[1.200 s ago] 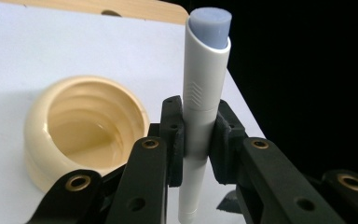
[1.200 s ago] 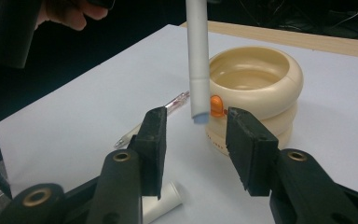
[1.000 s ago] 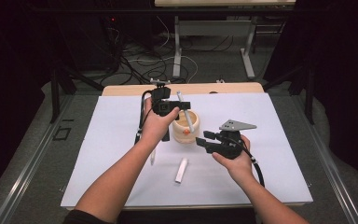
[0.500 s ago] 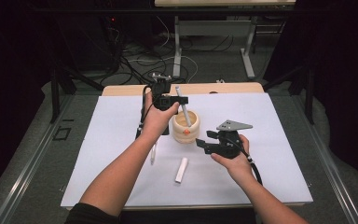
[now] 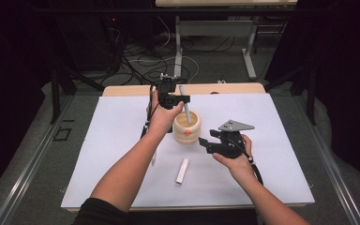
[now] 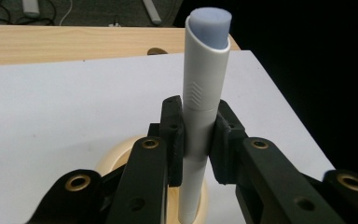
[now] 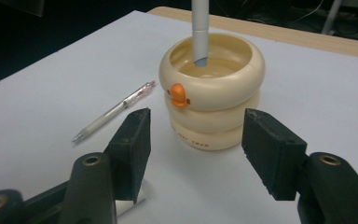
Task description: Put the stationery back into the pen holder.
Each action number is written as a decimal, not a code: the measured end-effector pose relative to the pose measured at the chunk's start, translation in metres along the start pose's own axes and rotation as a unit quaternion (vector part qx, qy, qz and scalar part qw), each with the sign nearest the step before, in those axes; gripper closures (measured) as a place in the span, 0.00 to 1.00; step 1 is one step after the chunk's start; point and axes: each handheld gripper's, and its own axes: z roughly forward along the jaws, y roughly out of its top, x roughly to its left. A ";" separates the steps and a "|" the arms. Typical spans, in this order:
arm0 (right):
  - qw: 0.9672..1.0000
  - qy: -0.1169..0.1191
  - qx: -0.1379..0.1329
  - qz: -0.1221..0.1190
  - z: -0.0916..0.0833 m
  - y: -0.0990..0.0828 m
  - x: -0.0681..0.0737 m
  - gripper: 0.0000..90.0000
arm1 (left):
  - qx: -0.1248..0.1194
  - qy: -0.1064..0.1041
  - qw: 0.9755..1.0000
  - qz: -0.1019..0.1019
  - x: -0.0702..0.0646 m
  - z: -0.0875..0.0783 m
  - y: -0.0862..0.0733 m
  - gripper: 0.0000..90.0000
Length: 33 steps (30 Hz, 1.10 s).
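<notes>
A cream, ring-stacked pen holder (image 5: 186,127) with an orange beak stands mid-table on the white mat (image 5: 98,140). My left gripper (image 5: 178,99) hovers above its far rim, shut on a grey-white marker (image 5: 184,107). The marker (image 6: 204,107) stands nearly upright between the pads, blue-grey end up. Its lower end (image 7: 199,32) dips into the holder's mouth (image 7: 212,93). My right gripper (image 5: 204,142) sits low to the holder's right, open. Its jaws have just been opening; nothing is between them, and the holder stands just ahead of the right gripper (image 7: 196,126).
A clear ballpoint pen (image 7: 116,109) lies on the mat left of the holder, near the left forearm (image 5: 153,157). A short white cap-like piece (image 5: 183,170) lies closer to the front edge. The wooden tabletop (image 5: 122,90) shows beyond the mat; dark floor and cables surround it.
The left hand has shifted a little and the marker has swung from a slant to nearly upright, its lower end now inside the holder. The right hand has stayed in place.
</notes>
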 end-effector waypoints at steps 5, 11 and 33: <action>1.000 -0.002 0.004 0.004 0.001 -0.002 0.000 0.42 | 0.009 0.011 1.000 0.007 0.003 0.006 -0.001 0.87; 1.000 -0.005 0.007 -0.005 0.005 -0.002 -0.001 0.34 | 0.015 0.018 1.000 0.015 0.003 0.014 -0.004 0.87; 1.000 -0.022 0.010 0.005 0.005 -0.003 -0.001 0.18 | 0.051 0.036 0.998 0.013 0.015 0.033 -0.023 0.87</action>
